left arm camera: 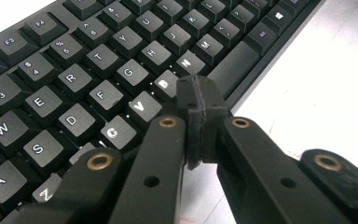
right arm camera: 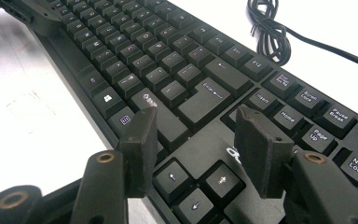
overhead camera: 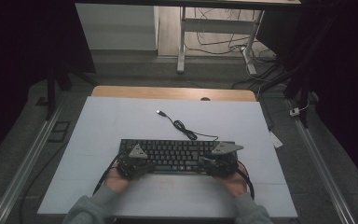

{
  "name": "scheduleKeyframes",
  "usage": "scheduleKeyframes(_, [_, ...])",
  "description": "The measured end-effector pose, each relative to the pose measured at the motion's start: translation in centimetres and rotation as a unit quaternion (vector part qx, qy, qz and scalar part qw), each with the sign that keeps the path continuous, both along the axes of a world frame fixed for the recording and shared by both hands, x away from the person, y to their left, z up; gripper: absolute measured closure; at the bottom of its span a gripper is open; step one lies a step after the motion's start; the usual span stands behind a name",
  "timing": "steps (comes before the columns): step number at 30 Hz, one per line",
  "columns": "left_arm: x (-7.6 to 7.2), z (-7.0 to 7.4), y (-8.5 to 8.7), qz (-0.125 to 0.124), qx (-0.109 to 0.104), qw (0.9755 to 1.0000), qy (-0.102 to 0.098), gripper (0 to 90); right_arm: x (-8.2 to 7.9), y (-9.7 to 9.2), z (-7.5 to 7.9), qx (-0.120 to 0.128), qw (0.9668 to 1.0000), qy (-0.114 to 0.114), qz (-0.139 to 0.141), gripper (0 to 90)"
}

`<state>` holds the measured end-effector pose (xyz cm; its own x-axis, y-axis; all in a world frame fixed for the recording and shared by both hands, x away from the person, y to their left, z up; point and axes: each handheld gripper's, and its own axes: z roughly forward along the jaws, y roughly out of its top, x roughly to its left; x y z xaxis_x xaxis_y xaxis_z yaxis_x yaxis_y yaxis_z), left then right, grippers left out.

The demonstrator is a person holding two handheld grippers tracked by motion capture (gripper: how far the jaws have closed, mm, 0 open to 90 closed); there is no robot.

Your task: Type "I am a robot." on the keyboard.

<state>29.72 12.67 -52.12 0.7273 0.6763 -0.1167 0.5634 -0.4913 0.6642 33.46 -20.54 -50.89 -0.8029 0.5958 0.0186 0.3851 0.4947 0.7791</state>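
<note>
Overhead, keyboard (overhead camera: pixel 177 155) on white table (overhead camera: pixel 121 126), left fingers (left arm camera: pixel 200 100) pressed together, right fingers (right arm camera: pixel 142 140) spread, dark room.

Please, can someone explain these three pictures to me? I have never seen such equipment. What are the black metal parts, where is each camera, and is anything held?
A person sits at a table covered with a pale sheet and holds a hand tool in each hand. Each tool ends in two black jaws. The high view looks down from above: the left gripper and the right gripper are both at a black keyboard, whose unplugged cable lies behind it.

The other two pictures come from small cameras riding on the tools. In the left gripper view, the left gripper has its jaws shut together, empty, with the tip near the B key. In the right gripper view, the right gripper stands open over the arrow keys. Nothing is held.
</note>
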Motion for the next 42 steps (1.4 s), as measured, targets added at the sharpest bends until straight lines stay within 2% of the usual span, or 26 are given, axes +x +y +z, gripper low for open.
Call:
scheduleKeyframes(6, [-0.1, 0.0, -0.1, 0.002, 0.004, 1.0000, -0.006, 89.2, 0.0, 0.0, 0.0, -0.001, 1.0000, -0.001, 0.001, 49.3])
scheduleKeyframes(9, [-0.3, 0.7, 0.3, 0.004, -0.013, 0.9997, -0.020, 89.2, 0.0, 0.0, 0.0, -0.001, 1.0000, -0.001, 0.000, 49.3])
scheduleKeyframes(11, [-0.3, 1.2, 0.9, 0.015, -0.029, 0.9991, -0.028, 89.2, 0.0, 0.0, 0.0, -0.001, 1.0000, 0.000, -0.001, 49.3])
scheduleKeyframes(16, [0.0, 1.9, 2.6, 0.049, -0.058, 0.9966, -0.032, 89.0, 0.0, 0.0, 0.0, -0.005, 1.0000, -0.002, 0.001, 49.3])
scheduleKeyframes(18, [0.1, 2.0, 3.1, 0.055, -0.064, 0.9960, -0.029, 85.4, 0.0, 0.0, 0.0, -0.005, 1.0000, -0.002, 0.001, 49.3])
scheduleKeyframes(23, [0.5, 1.8, 3.9, 0.080, -0.058, 0.9947, -0.028, 63.1, 0.0, 0.0, 0.0, -0.003, 1.0000, -0.001, 0.000, 49.2])
scheduleKeyframes(26, [0.6, 1.8, 4.2, 0.089, -0.057, 0.9939, -0.029, 56.5, 0.0, 0.0, 0.0, -0.004, 1.0000, -0.002, 0.001, 49.1])
scheduleKeyframes(30, [0.6, 1.8, 4.4, 0.093, -0.057, 0.9936, -0.030, 53.2, 0.0, 0.0, -0.1, -0.004, 1.0000, -0.001, 0.000, 49.0])
scheduleKeyframes(42, [0.6, 1.8, 4.3, 0.091, -0.055, 0.9939, -0.030, 51.0, 0.0, 0.1, -0.1, -0.006, 1.0000, -0.002, -0.001, 48.9])
